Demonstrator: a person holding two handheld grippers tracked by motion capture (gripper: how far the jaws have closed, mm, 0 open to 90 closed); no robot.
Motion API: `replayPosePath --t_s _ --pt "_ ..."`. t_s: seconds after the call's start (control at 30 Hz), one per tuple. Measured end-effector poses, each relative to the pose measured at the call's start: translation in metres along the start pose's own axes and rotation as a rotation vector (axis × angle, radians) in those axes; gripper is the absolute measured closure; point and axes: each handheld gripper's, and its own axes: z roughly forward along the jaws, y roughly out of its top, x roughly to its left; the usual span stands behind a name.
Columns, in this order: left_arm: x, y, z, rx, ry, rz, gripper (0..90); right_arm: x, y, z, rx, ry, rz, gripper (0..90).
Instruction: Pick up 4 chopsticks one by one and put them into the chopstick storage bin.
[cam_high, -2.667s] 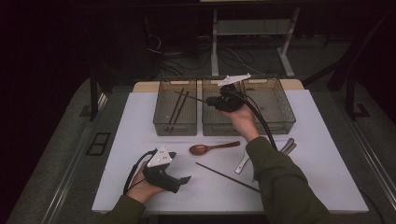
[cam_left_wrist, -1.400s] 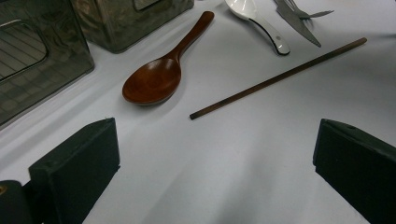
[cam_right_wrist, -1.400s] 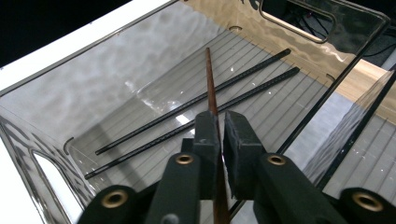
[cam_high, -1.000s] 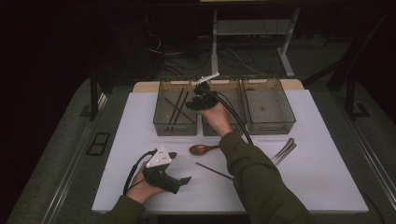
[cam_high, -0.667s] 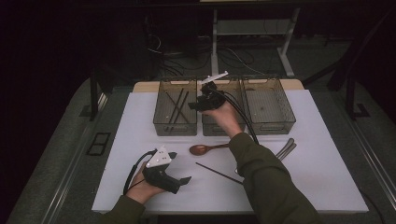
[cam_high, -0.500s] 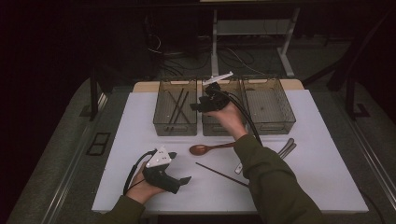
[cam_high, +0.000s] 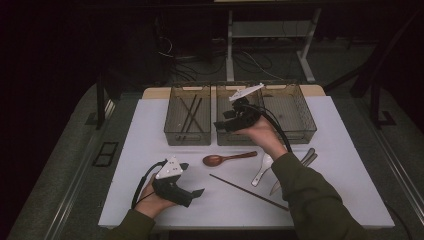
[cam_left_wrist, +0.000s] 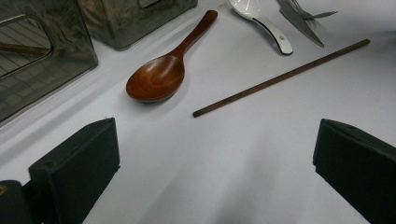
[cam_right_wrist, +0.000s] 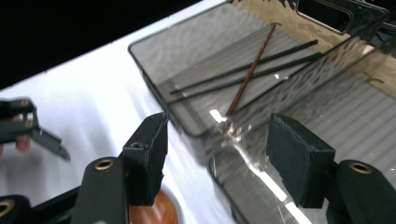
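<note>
My right gripper (cam_high: 223, 125) hovers over the front edge of the middle bin (cam_high: 235, 137), pointing left toward the left bin (cam_high: 189, 134). Its jaws have just been opening and stand open, nothing between them. In the right gripper view (cam_right_wrist: 217, 140) the left bin (cam_right_wrist: 154, 60) holds several chopsticks (cam_right_wrist: 247, 70), one brown and leaning. My left gripper (cam_high: 192, 184) rests on the mat at front left, open wide and empty (cam_left_wrist: 215, 158). Ahead of it lie a wooden spoon (cam_left_wrist: 159, 79) and a single brown chopstick (cam_left_wrist: 280, 77).
Three smoky bins stand in a row at the back of the white mat (cam_high: 150, 200); the right bin (cam_high: 300, 117) is beside my right hand. A white ceramic spoon (cam_high: 262, 167) and metal cutlery (cam_high: 306, 159) lie right of the wooden spoon (cam_high: 227, 159).
My right gripper has moved from above the left bin rightward and toward the person, over the middle bin, and its jaws have spread. The left gripper has stayed put.
</note>
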Motion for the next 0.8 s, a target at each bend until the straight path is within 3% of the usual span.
replayPosePath --t_s 0.3,0.47,0.57,0.8 --pt "0.000 0.000 -0.001 -0.003 -0.001 -0.008 0.0 0.010 -0.024 -0.027 0.023 -0.002 -0.038 38.8" --pt "0.000 0.000 -0.001 -0.005 0.014 -0.004 0.0 0.016 -0.039 -0.041 0.045 -0.033 -0.068 38.7" --pt "-0.002 0.000 0.001 0.001 0.043 0.002 2.3 0.019 -0.048 -0.048 0.067 -0.022 -0.070 38.8" --pt "-0.004 0.001 0.002 -0.005 0.057 0.023 3.9 0.025 -0.069 -0.064 0.094 -0.006 -0.073 38.8"
